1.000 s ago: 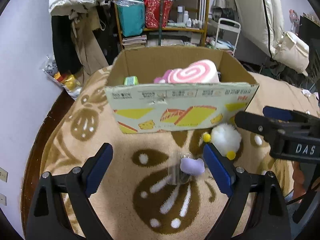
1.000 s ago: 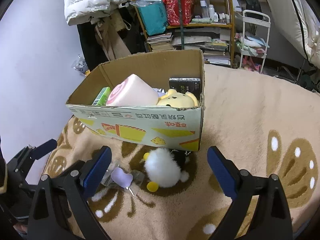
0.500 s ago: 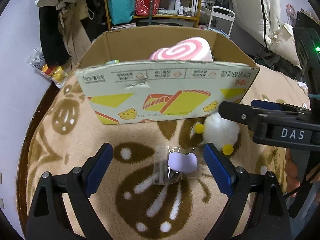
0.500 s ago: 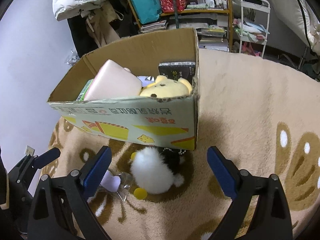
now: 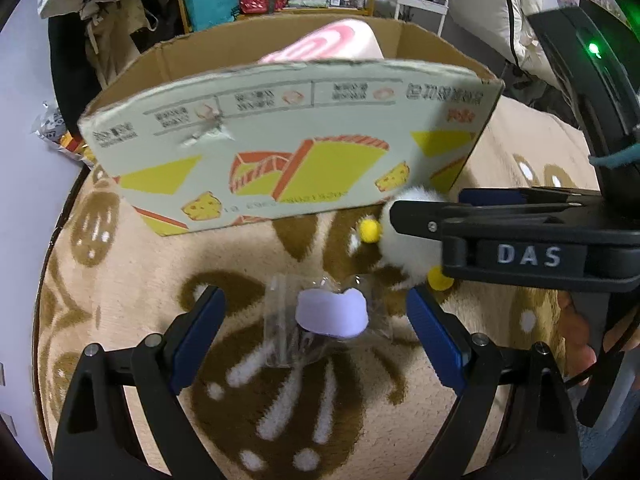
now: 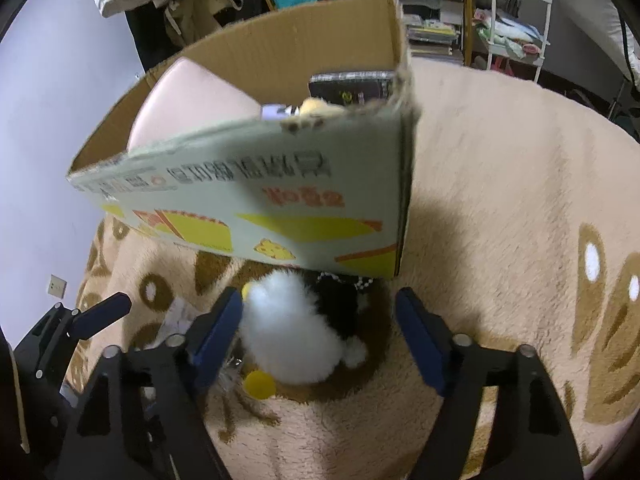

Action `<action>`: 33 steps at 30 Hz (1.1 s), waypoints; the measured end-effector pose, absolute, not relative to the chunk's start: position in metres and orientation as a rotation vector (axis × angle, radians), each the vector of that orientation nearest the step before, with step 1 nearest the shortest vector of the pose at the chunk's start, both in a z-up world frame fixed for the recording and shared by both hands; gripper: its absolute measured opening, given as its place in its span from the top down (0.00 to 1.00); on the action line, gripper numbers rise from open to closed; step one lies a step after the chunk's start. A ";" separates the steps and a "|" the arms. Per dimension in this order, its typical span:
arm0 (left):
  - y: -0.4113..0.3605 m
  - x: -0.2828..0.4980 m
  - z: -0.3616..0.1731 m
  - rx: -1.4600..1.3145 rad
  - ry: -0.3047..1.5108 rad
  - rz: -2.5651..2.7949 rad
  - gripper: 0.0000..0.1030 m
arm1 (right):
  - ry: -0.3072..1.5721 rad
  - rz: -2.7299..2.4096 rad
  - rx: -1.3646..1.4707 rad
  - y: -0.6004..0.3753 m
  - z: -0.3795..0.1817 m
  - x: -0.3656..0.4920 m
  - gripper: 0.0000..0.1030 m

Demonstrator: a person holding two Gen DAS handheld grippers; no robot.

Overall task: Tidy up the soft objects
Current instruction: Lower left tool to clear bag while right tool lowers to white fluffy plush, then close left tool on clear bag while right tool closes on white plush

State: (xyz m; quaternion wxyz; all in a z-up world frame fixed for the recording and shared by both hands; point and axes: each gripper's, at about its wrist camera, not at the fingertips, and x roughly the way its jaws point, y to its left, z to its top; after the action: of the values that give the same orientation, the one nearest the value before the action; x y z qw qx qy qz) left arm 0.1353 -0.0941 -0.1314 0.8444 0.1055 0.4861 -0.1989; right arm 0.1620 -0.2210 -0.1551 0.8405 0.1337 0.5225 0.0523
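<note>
While both tongs hang wide open and hold nothing, the left tongs (image 5: 316, 322) straddle a lilac soft piece in a clear bag (image 5: 332, 314) on the brown-patterned rug (image 5: 120, 280). Right tongs (image 6: 320, 316) bracket the fluffy white plush (image 6: 292, 332), which lies just in front of the cardboard box (image 6: 280, 208). A pink roll cushion (image 5: 328, 42) sits inside that box.

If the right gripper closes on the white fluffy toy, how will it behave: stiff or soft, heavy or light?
The white fluffy toy looks like long plush fur, so it will probably squash between the open right gripper fingers. It seems light for its size. Its yellow pompom may dangle loosely when lifted.
</note>
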 end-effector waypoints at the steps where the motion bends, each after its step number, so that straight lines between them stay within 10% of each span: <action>1: -0.097 0.134 -0.134 0.226 1.030 -0.422 0.12 | 1.111 0.112 0.278 -0.220 -0.157 0.162 0.28; 21: -0.114 0.138 -0.169 0.265 1.110 -0.383 0.25 | 1.140 0.112 0.200 -0.207 -0.169 0.161 0.38; 33: -0.105 0.138 -0.164 0.240 1.085 -0.376 0.26 | 1.178 0.130 0.199 -0.199 -0.172 0.152 0.66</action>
State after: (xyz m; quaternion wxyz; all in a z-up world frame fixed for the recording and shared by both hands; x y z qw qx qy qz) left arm 0.1384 -0.1048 -0.1641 0.8328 0.1133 0.5119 -0.1776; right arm 0.1520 -0.1987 -0.1724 0.8249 0.0938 0.5542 0.0610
